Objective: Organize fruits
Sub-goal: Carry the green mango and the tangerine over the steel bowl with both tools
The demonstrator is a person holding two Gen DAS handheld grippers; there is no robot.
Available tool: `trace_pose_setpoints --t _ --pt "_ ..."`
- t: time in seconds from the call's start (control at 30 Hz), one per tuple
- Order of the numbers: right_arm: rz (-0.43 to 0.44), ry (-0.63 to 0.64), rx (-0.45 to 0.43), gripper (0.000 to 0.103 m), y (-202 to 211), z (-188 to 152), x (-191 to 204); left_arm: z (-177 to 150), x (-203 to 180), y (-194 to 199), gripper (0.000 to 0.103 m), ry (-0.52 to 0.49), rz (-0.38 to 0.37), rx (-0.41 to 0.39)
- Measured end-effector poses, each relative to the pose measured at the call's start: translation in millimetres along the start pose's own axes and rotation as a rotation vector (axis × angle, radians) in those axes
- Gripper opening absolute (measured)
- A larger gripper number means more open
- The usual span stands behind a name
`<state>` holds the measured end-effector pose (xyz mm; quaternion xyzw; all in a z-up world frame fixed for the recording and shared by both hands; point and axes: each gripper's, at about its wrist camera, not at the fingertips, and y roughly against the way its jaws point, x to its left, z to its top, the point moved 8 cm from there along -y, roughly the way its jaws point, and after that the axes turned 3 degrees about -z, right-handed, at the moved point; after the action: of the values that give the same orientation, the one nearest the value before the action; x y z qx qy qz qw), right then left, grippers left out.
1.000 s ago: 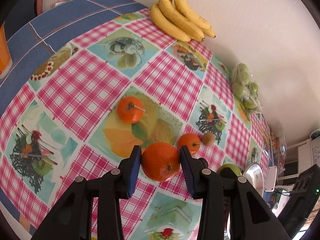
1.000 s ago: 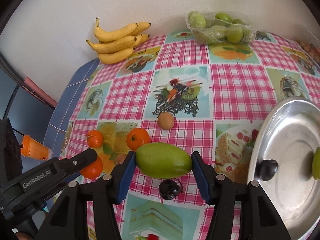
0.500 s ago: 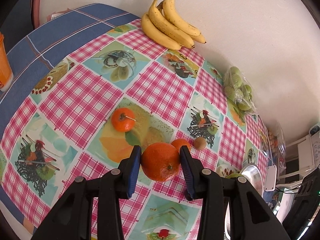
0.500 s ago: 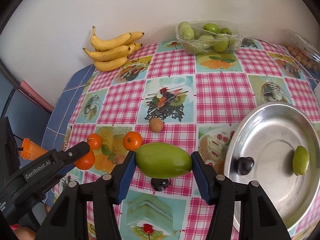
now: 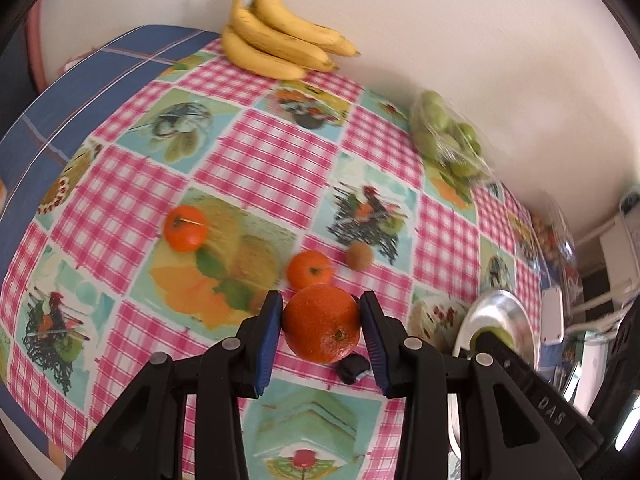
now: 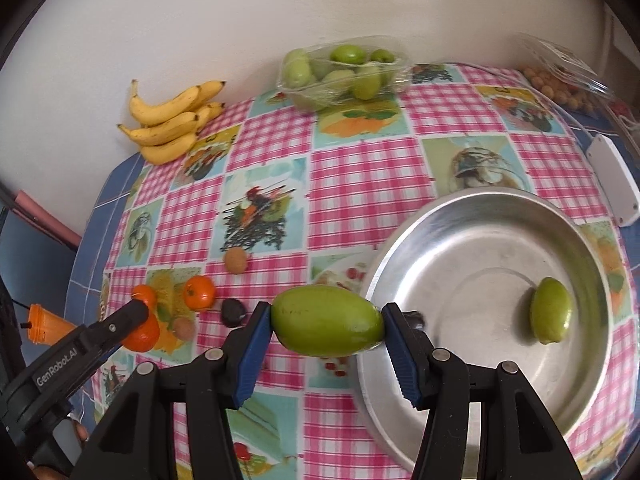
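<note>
My left gripper (image 5: 322, 316) is shut on a large orange (image 5: 322, 328), held above the checked tablecloth. My right gripper (image 6: 326, 328) is shut on an oblong green fruit (image 6: 328, 320), which hangs over the left rim of a metal plate (image 6: 472, 260). One smaller green fruit (image 6: 551, 316) lies in that plate. Two small tangerines (image 5: 186, 227) (image 5: 310, 269), a brown round fruit (image 5: 359, 255) and a dark fruit (image 5: 351, 366) lie loose on the cloth. The right wrist view shows the left gripper (image 6: 140, 320) with its orange (image 6: 142, 332) at the lower left.
A bunch of bananas (image 6: 172, 124) lies by the wall at the back left. A clear tub of green fruits (image 6: 344, 72) stands at the back, and a box of small yellow fruits (image 6: 560, 80) at the back right. A white device (image 6: 614, 180) lies beyond the plate.
Both grippers have carried their fruits to the right, towards the metal plate. The plate now fills much more of the right wrist view. Neither grip has changed.
</note>
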<state>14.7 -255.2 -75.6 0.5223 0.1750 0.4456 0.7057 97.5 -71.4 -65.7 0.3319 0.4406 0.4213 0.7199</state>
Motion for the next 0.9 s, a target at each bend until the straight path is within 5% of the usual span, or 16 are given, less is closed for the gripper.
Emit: trace_pose_setpoints --t 0.63,0.9 --pt "-0.09 -0.175 -0.013 0.059 15.2 -0.5 -97.3 -79.5 -145.2 -31.4 0.041 -0.415 -0.082 0.111" --pt "-0.103 -0.195 -0.027 0.059 27.0 -5.3 -112.6 -92.8 -167.3 -42.4 0.041 -0.493 -0.073 0.115"
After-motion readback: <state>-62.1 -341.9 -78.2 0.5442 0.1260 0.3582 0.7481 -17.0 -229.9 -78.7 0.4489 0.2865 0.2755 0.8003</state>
